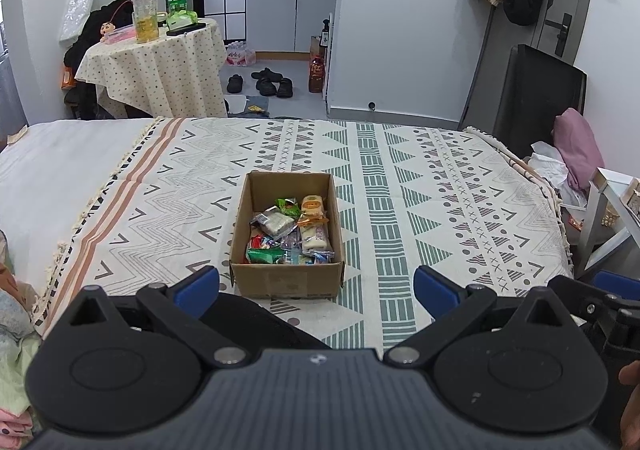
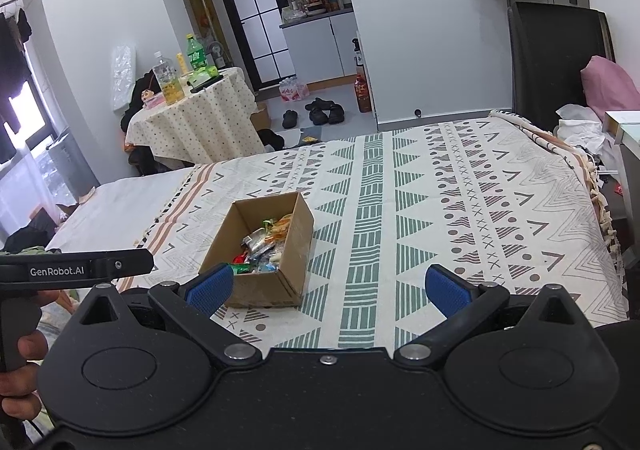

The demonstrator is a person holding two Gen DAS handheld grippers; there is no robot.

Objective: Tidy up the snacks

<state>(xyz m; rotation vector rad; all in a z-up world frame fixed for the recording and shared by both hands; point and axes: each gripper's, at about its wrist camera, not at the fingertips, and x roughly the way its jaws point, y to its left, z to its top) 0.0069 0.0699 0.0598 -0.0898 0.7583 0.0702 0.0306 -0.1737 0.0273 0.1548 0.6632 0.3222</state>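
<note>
Many wrapped snacks fill the cardboard box.

Left wrist view: sits low behind its own claw, above the near edge of the bed, facing straight across it toward the far edge and the kitchen doorway. The cardboard box lies close, dead centre.

Right wrist view: same near edge, set further right and angled left; the box falls left of centre behind the claw.

Shared: bed, box, small round table, shoes on the floor.
</note>
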